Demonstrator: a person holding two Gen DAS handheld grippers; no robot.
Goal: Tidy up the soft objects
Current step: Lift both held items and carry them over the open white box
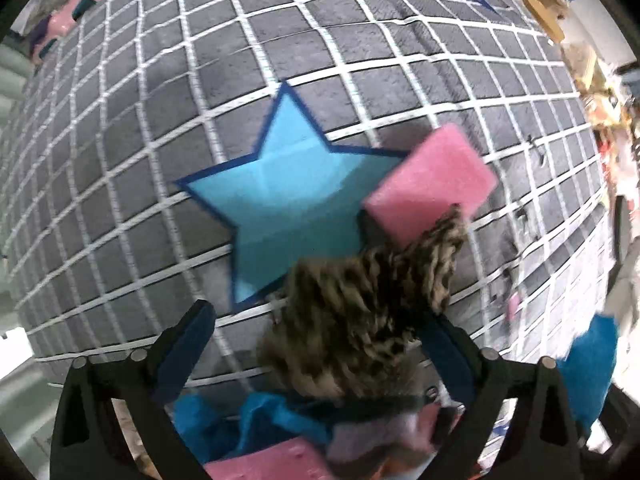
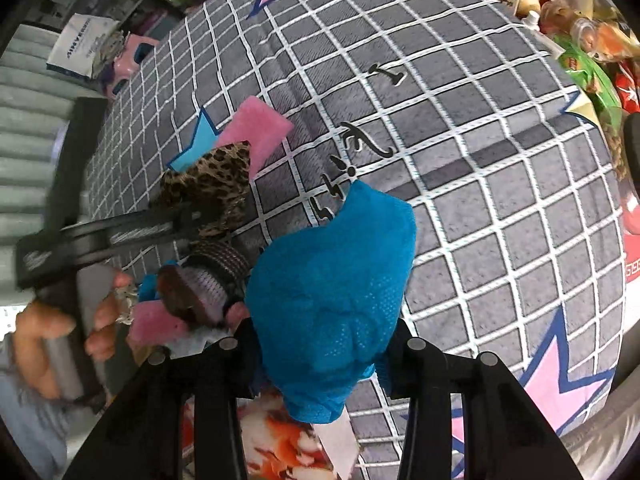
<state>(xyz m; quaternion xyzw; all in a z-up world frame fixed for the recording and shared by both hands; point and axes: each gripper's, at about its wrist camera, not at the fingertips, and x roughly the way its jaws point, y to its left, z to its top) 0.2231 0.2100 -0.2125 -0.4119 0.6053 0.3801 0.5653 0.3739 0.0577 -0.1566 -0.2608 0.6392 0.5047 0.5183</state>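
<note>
My left gripper (image 1: 320, 336) has its jaws wide apart, with a leopard-print cloth (image 1: 360, 308) draped between them and against the right finger; whether it grips the cloth is unclear. The cloth also shows in the right wrist view (image 2: 212, 188), with the left gripper (image 2: 120, 228) reaching in beside it. A pink sponge (image 1: 432, 184) lies on the grey checked blanket (image 1: 200, 80) just beyond, also seen from the right (image 2: 256, 132). My right gripper (image 2: 320, 344) is shut on a blue mesh cloth (image 2: 332, 292), held above the blanket.
A pile below the left gripper holds a blue cloth (image 1: 256, 420), another pink sponge (image 1: 272, 464) and a lilac knitted piece (image 2: 208, 284). Snack packets (image 2: 592, 52) crowd the blanket's far right edge. A pink and blue toy (image 2: 128, 60) sits at the far left.
</note>
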